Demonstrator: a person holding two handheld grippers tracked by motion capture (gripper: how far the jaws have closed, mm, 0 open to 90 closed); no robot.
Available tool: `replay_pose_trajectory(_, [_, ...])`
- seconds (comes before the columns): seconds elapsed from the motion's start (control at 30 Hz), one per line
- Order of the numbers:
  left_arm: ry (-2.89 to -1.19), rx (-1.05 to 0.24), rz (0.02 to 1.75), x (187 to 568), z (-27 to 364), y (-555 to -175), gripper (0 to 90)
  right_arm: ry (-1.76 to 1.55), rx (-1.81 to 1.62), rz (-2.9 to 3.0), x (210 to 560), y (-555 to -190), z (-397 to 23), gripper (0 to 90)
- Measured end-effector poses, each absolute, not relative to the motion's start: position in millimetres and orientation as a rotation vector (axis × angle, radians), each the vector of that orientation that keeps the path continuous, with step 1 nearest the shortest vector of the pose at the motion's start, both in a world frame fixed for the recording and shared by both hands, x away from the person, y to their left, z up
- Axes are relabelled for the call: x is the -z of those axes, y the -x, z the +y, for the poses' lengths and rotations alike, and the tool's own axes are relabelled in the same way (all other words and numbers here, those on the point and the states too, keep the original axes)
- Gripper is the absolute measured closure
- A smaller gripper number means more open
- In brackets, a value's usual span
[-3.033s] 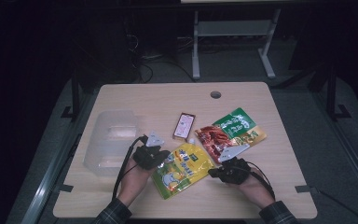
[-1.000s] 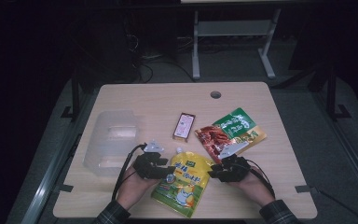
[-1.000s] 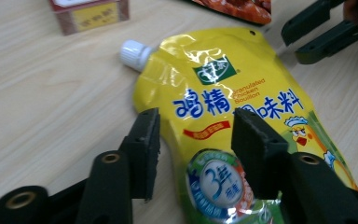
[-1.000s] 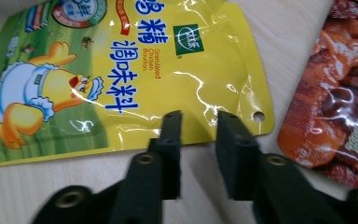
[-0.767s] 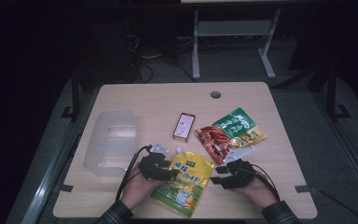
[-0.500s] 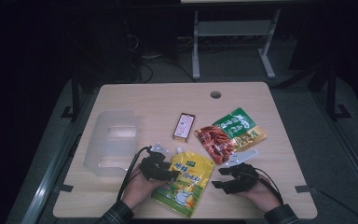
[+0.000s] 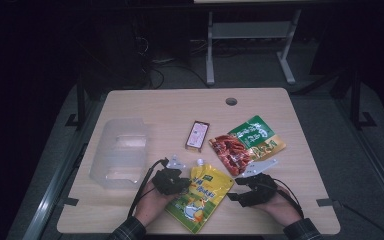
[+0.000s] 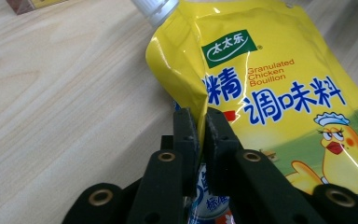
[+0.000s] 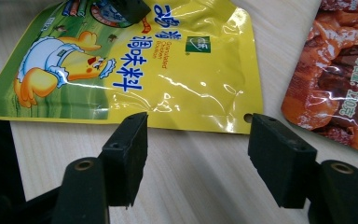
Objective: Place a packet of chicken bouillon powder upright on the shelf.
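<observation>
Yellow pouch (image 7: 200, 199) — red packet (image 7: 231, 154) just beside, pink box (image 7: 197, 135) beyond.

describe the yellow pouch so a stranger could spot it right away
On the wooden table, look at the near edge between the two hands. The yellow pouch lies there, pinched by the left gripper. Alone among the packets, it has a white spout and a cartoon chicken.

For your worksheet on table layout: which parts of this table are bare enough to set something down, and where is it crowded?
Bare: the far strip of the table around the hole, and the near left corner below the clear tub. Crowded: the near middle, where the yellow pouch, red pack, green pack and small box lie.
</observation>
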State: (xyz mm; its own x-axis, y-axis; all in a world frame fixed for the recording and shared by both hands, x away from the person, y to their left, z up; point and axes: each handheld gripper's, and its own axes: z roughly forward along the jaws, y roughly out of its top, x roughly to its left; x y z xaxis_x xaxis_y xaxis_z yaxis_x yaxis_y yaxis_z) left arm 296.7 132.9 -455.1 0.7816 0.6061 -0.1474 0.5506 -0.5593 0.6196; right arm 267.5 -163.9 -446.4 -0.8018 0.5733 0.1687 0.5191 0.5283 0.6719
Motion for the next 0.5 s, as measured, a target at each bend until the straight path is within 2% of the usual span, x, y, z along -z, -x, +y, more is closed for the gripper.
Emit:
replay_pose_trajectory(0.13, [-2.255, -0.047, 0.857, 455, 138, -301, 88.5, -0.95, -1.148, 2.671, 446, -269, -166, 34.2])
replay_pose_trajectory(0.5, [-2.18, -0.028, 0.82, 443, 144, -301, 89.4, -0.974, -1.193, 2.648, 442, -271, -171, 28.8])
